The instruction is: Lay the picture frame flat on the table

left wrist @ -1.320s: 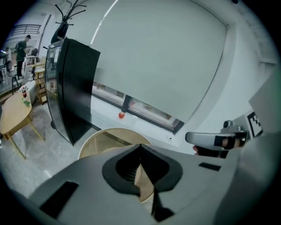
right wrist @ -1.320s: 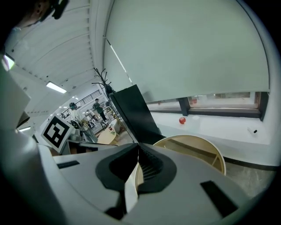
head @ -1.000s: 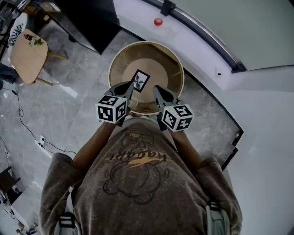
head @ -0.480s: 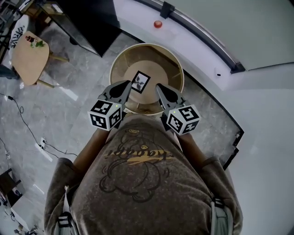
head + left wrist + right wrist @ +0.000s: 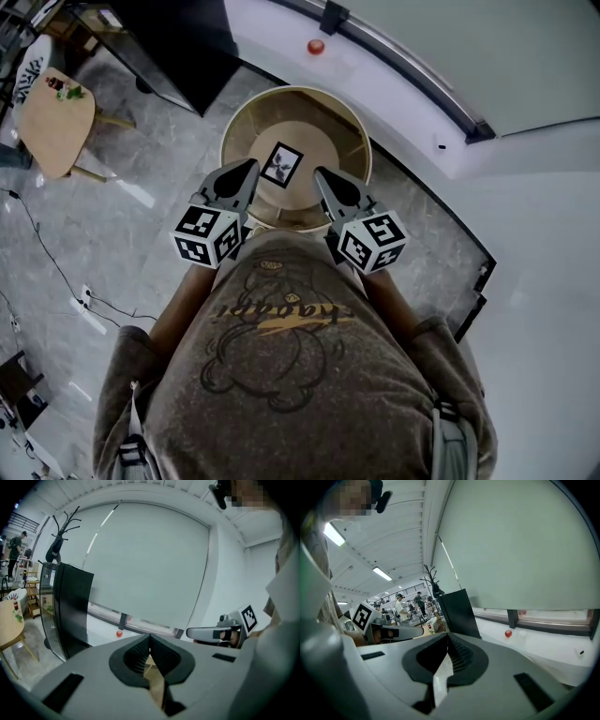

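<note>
At the left, your left gripper (image 5: 247, 169) hung over the near edge of the round pale wooden worktop (image 5: 296, 89). Its fingers were clenched together on nothing, and its own view looked out at the far wall, not down at the work.

In the middle, the small black-edged picture frame (image 5: 282, 164) sat on the worktop just beyond both fingertips, turned cornerwise to you and touched by neither gripper. Its picture faced up toward your head. From so steep a view I could not tell whether it lay flat or leaned back on a stand.

At the right, your right gripper (image 5: 320, 175) matched the left, fingers clenched and empty, near the frame's right corner but apart from it.

If the frame was leaning, the step was best done gently. You needed to tip the grippers downward first, so that each saw the frame. One closed fingertip belonged behind the top edge, and the other gripper low at the front to stop the foot sliding. Then you could ease the frame over slowly, since a quick push might have skidded it toward the raised rim.
</note>
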Motion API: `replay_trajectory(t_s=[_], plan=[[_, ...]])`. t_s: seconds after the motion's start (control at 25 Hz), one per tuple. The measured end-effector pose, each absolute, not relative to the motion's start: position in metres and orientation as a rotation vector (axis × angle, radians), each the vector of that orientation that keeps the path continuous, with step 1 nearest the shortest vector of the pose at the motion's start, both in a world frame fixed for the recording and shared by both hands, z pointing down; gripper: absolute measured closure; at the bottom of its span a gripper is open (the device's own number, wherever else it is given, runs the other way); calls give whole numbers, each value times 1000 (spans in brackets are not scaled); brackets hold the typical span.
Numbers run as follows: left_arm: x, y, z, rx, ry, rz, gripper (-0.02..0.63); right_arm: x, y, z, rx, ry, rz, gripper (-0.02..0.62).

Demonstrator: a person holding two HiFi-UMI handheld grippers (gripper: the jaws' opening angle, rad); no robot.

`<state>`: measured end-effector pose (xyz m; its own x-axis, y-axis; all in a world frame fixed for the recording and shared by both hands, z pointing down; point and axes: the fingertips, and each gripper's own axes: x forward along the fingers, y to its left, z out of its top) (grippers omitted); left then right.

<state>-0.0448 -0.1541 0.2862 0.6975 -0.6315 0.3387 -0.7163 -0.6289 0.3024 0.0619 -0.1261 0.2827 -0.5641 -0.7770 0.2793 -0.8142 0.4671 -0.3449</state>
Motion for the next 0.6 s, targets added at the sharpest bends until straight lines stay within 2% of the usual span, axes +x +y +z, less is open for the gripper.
replay_trajectory(t_s=[0.6], plan=[[-52,-136,288,2482,-1034,275,588,51,-111,280,1399,-2638,673,575]])
